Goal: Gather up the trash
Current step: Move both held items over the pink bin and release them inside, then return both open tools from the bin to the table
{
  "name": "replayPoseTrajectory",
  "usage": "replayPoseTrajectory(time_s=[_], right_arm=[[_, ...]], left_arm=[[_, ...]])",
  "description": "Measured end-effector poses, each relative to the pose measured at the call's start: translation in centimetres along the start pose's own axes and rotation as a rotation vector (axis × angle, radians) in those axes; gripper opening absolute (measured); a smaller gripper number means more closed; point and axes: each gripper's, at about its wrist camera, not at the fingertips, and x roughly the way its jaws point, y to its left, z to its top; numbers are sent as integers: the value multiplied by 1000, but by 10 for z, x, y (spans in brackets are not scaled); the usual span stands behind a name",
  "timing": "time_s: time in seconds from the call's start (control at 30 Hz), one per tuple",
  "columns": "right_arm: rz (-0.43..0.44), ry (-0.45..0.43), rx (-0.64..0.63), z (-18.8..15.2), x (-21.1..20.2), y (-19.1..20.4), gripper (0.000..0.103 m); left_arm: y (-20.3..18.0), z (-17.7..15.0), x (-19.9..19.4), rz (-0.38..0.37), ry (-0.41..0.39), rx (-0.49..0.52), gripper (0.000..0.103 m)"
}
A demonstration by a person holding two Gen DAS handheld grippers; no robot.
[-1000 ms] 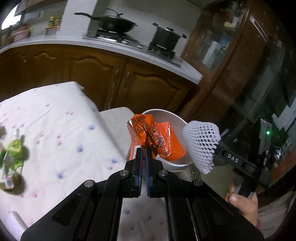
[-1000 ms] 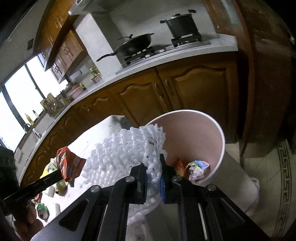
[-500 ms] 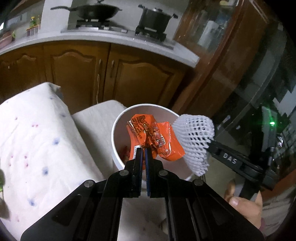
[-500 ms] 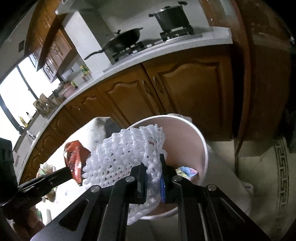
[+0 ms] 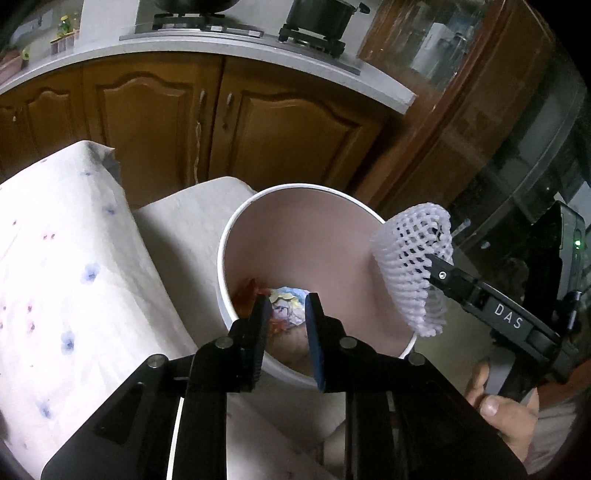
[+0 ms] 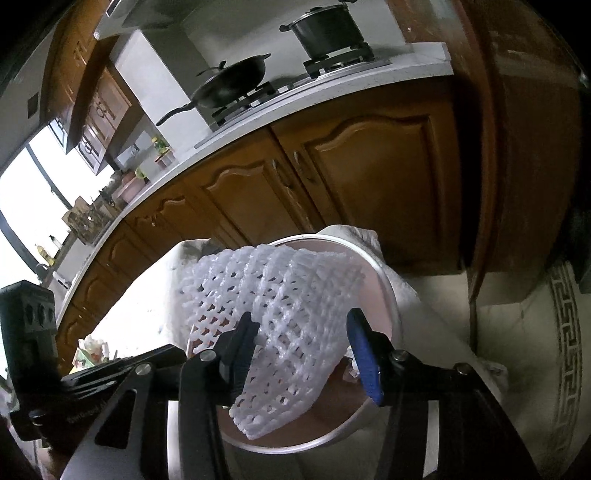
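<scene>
Left wrist view: the left gripper (image 5: 286, 314) hangs over the white bin (image 5: 236, 236). Its jaws have just been opening and now stand a little apart with nothing between them. Down in the bin lie an orange wrapper (image 5: 248, 291) and a crumpled colourful paper (image 5: 288, 308). At the bin's right rim, the right gripper (image 5: 430, 260) is at the white foam net (image 5: 410, 266). A hand (image 5: 506, 410) holds that gripper from below. The bin stands beside a table with a dotted white cloth (image 5: 66, 280).

Right wrist view: the right gripper (image 6: 301, 343) has its jaws wide apart; they have just been opening. The net (image 6: 280, 314) lies between them over the bin (image 6: 384, 280). It leans on the left finger (image 6: 240, 347) and does not touch the blue pad on the right. The left gripper (image 6: 122, 363) shows at the left edge. Behind are brown cupboards (image 6: 362, 177), and a pan (image 6: 232, 85) and a pot (image 6: 325, 31) sit on the stove.
</scene>
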Motion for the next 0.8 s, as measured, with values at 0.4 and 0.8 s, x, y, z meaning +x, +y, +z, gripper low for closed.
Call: replayPoseTrajectory(time_s=[0.4, 0.8], right_arm=[[-5, 4, -29, 2, -3, 9, 70], [24, -13, -37, -14, -17, 35, 77]], left_arm=[[20, -10, -29, 7, -47, -46, 28], [53, -41, -79, 53, -136, -116, 39]])
